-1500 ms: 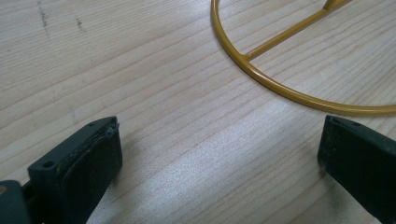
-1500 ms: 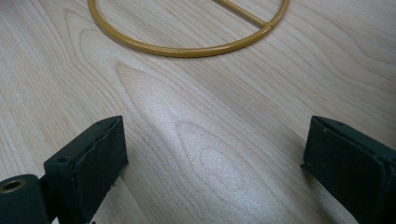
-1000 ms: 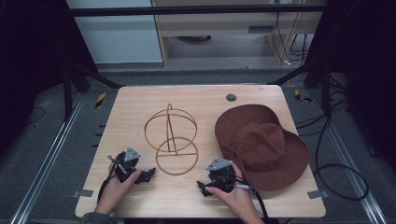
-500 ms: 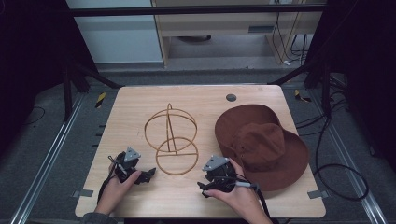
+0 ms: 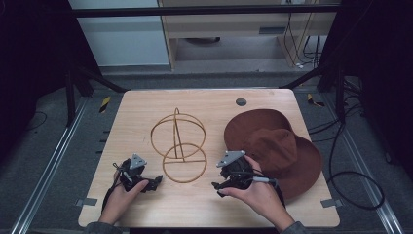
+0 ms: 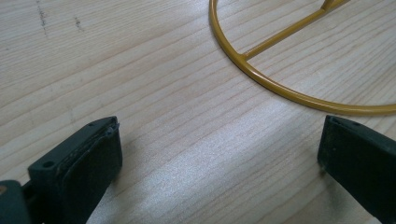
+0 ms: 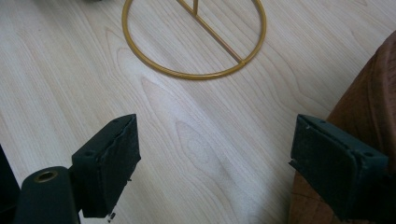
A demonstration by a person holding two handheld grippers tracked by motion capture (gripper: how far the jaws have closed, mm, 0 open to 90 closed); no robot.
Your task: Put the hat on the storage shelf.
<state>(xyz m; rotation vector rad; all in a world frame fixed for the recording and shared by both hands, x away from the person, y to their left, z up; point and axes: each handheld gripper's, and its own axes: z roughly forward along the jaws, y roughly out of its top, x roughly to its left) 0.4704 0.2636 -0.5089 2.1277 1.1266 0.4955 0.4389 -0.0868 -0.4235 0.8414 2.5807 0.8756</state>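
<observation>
A gold wire hat stand [image 5: 179, 144] stands mid-table, its round base ring [image 6: 299, 91] [image 7: 194, 39] flat on the wood. A brown wide-brimmed hat [image 5: 275, 148] lies to its right. My left gripper [image 5: 155, 182] rests on the table at the front left, open, jaws wide with bare wood between them, just short of the base ring. My right gripper [image 5: 219, 185] sits at the front centre, open, with its right jaw beside the hat's brim [image 7: 369, 107].
The wooden table [image 5: 141, 109] has a dark round grommet [image 5: 241, 102] near its far edge. Metal rails, cables and a dark floor surround it. Bare wood lies along the front between my two hands.
My right gripper has lifted and shifted slightly away from the front edge, nearer the hat. The left gripper has stayed put.
</observation>
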